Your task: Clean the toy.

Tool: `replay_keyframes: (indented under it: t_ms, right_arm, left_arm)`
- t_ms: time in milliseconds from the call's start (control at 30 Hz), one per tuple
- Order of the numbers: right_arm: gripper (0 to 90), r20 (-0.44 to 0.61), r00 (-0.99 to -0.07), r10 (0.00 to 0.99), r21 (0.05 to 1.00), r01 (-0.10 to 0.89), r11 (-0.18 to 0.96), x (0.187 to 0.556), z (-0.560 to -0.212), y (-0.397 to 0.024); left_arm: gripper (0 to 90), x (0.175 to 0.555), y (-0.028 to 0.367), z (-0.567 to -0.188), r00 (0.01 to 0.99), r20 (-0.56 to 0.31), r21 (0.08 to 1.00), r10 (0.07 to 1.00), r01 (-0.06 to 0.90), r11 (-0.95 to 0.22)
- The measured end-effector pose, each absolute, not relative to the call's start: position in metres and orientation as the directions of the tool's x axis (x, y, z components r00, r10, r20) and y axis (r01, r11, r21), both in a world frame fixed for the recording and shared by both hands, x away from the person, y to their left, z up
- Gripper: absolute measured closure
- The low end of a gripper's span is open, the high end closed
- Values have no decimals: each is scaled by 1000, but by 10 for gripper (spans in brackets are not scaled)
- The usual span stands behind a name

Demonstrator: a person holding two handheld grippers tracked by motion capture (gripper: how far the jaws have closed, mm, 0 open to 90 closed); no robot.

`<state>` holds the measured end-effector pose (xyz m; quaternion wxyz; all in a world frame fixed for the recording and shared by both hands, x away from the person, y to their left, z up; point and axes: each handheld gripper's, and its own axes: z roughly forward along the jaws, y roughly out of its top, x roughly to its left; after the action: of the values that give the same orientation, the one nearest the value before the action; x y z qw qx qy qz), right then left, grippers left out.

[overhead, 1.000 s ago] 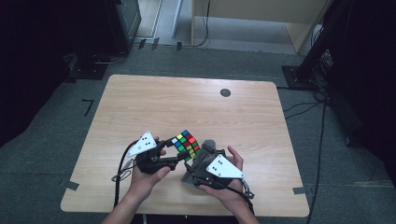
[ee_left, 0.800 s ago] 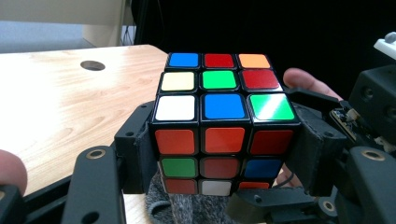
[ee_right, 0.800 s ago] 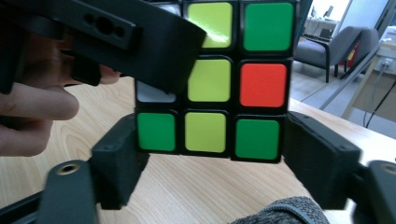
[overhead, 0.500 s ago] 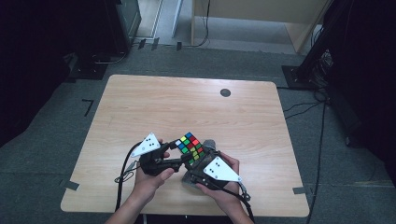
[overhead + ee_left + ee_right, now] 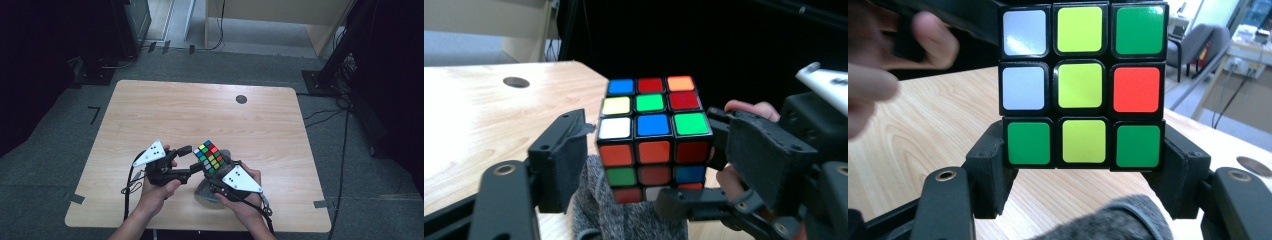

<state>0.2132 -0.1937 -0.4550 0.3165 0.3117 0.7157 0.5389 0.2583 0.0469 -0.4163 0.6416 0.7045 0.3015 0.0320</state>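
Gripping the bottom row of the puzzle cube (image 5: 1083,85), the right claw (image 5: 216,172) has just been closing, and its pads press both sides of the cube. Just under that claw lies a grey cloth (image 5: 205,190) on the wooden table (image 5: 200,115). Beside it, the left claw (image 5: 192,161) has just been opening; its jaws stand apart with the cube between them, not squeezing it. Far past both claws, a small dark hole (image 5: 241,99) sits in the table

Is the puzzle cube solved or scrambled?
Scrambled: the puzzle cube shows white, yellow, green and red squares mixed on one face.
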Motion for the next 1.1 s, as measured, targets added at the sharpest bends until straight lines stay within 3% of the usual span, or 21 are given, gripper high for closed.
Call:
replay_keyframes:
  t_ms: [167, 367, 767, 1100]
  right_arm:
    - [349, -88, -595, 799, 971, 128, 203, 218, -451, -209]
    - [349, -28, -596, 802, 973, 167, 159, 222, -439, -225]
    - [349, 145, -650, 746, 956, 287, 65, 218, -418, -228]
    - [348, 240, -697, 676, 910, 403, 92, 218, -412, -217]
  left_arm:
    - [193, 263, 59, -414, 814, -336, 929, 475, 368, 26]
    - [165, 267, 62, -420, 822, -242, 947, 515, 315, -58]
    - [139, 248, 32, -434, 854, 117, 936, 507, 76, -343]
    - [147, 240, 26, -438, 836, 241, 916, 493, -27, -401]
